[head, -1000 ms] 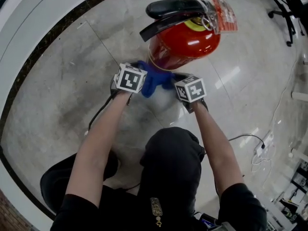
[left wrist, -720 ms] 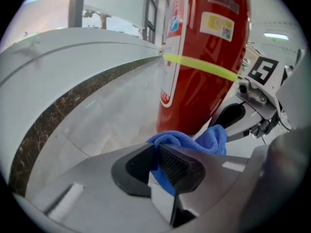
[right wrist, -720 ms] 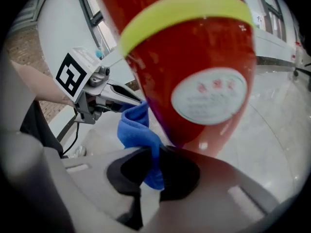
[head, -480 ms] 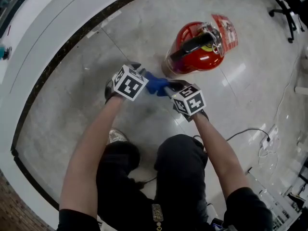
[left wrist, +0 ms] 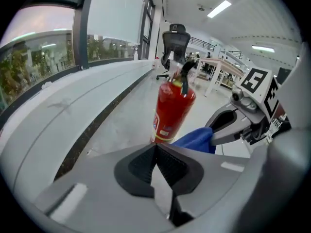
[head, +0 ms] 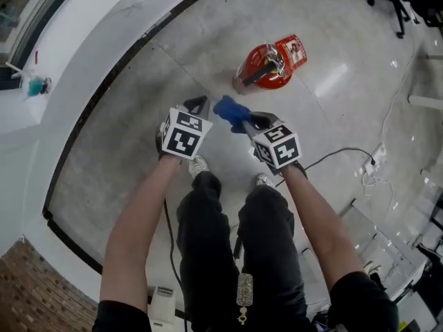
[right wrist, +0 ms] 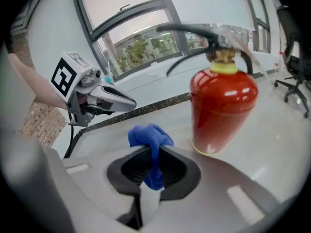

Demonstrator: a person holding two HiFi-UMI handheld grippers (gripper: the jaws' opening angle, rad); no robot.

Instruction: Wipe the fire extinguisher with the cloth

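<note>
**Cloth pinched in the right gripper, extinguisher standing clear ahead**

The right gripper (head: 248,122) is clenched on the blue cloth (head: 232,111). In the right gripper view a strip of the cloth runs down between the two jaws, and the rest bunches up over their tips. The left gripper (head: 199,106) has just been closing. In its own view the jaws meet with nothing between them. Its tips sit just beside the cloth, on the cloth's left in the head view, and are not touching it.

The red fire extinguisher (head: 266,68) stands upright on the pale stone floor (head: 124,151). It is ahead of both grippers and a little to the right, apart from the cloth and from either gripper. Its black handle and hose are at the top, and a red and white tag (head: 294,50) hangs at its neck.

Both grippers are held above the floor, over the person's feet. A dark strip in the floor curves past on the left, with a white ledge beyond it. A black office chair (left wrist: 176,35) stands farther off behind the extinguisher
</note>
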